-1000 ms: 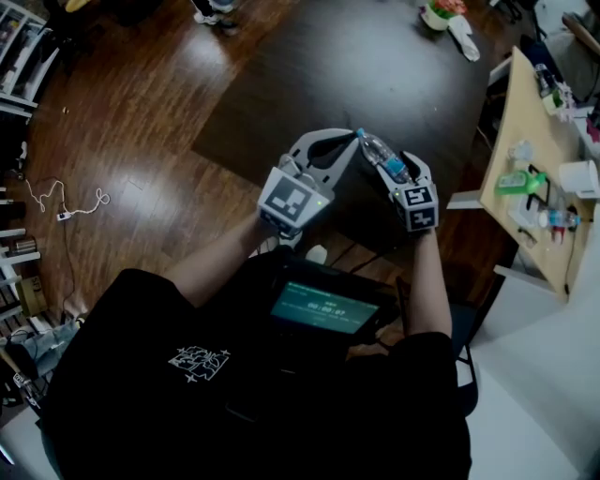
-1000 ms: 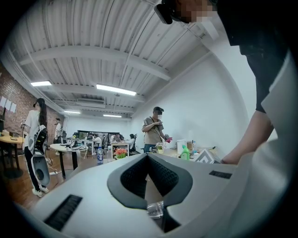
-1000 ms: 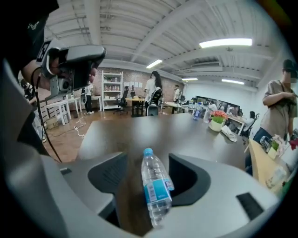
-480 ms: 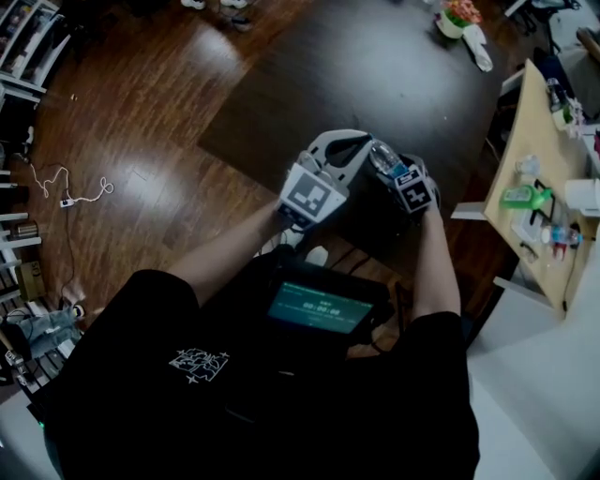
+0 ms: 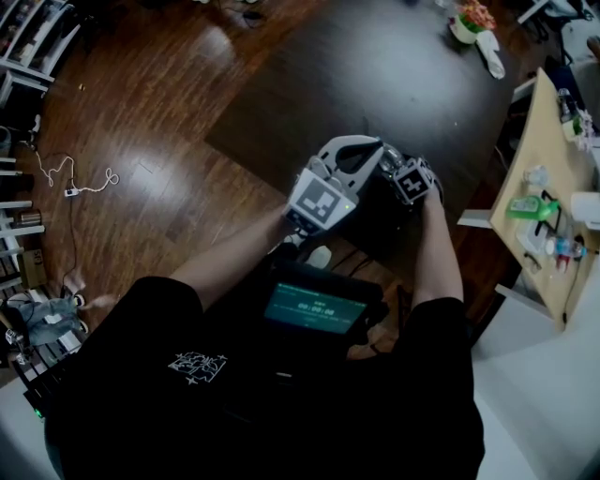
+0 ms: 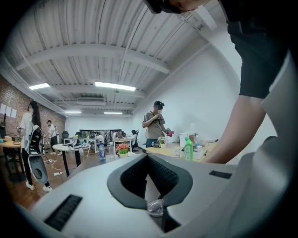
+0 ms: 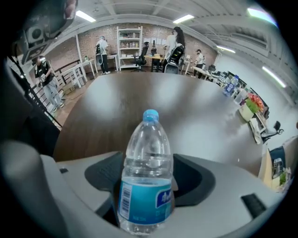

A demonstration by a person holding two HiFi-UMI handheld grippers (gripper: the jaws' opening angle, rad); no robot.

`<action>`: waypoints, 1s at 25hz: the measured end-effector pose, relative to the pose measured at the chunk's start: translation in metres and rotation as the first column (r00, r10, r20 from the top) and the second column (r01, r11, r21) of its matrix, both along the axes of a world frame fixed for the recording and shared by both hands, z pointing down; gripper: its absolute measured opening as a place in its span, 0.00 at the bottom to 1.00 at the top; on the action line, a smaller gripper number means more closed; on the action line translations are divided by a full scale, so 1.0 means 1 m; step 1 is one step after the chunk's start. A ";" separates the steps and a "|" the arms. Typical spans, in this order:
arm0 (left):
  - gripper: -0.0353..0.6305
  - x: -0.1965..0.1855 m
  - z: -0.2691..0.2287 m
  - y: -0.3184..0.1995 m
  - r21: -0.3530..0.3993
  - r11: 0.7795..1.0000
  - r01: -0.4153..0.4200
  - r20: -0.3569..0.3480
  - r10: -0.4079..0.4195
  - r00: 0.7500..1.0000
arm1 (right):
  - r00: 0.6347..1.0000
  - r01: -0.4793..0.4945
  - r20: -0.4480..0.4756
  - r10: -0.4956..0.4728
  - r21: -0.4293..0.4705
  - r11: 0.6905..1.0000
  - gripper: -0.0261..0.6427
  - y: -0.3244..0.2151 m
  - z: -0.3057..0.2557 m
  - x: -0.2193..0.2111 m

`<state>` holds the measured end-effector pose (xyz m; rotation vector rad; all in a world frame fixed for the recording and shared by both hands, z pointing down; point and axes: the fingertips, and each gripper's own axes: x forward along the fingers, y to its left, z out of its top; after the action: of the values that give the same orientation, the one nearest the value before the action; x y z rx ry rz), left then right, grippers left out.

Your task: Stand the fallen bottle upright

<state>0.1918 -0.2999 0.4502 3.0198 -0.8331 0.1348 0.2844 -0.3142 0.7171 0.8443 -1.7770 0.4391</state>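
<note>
A clear water bottle with a blue cap and blue label sits between the jaws of my right gripper, label end nearest the camera, cap pointing away over the dark table. These jaws have just been opening wider and stand open, the pads close beside the bottle. From the head view only a bit of the bottle shows between the two grippers, above the table's near edge. My right gripper tips steeply down. My left gripper is held level beside it, its jaws shut and empty.
A light wooden side table at the right carries a green bottle and several small items. A flower pot stands at the table's far end. A cable lies on the wooden floor. People stand farther off in the room.
My right gripper has sunk and tipped downward with the bottle. The bottle stuck out up and to the left before; now it is mostly hidden between the grippers. The left gripper dropped slightly.
</note>
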 end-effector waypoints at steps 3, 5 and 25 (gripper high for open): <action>0.05 0.001 0.002 0.002 -0.004 1.000 -0.002 0.004 0.002 1.000 | 1.000 -0.003 -0.022 0.002 -0.022 1.000 0.58 -0.002 0.009 0.002; 0.05 0.002 0.004 0.002 -0.009 1.000 -0.003 0.003 0.003 1.000 | 1.000 0.003 -0.022 -0.003 -0.009 1.000 0.58 -0.005 0.009 0.000; 0.05 0.003 0.017 0.002 -0.039 0.999 -0.024 0.022 0.025 0.999 | 0.983 -0.131 0.144 0.113 0.123 0.984 0.52 -0.020 -0.022 -0.006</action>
<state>0.1948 -0.2974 0.4673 2.9985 -0.7862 0.1829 0.2785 -0.3337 0.6947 1.0418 -1.9027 0.4727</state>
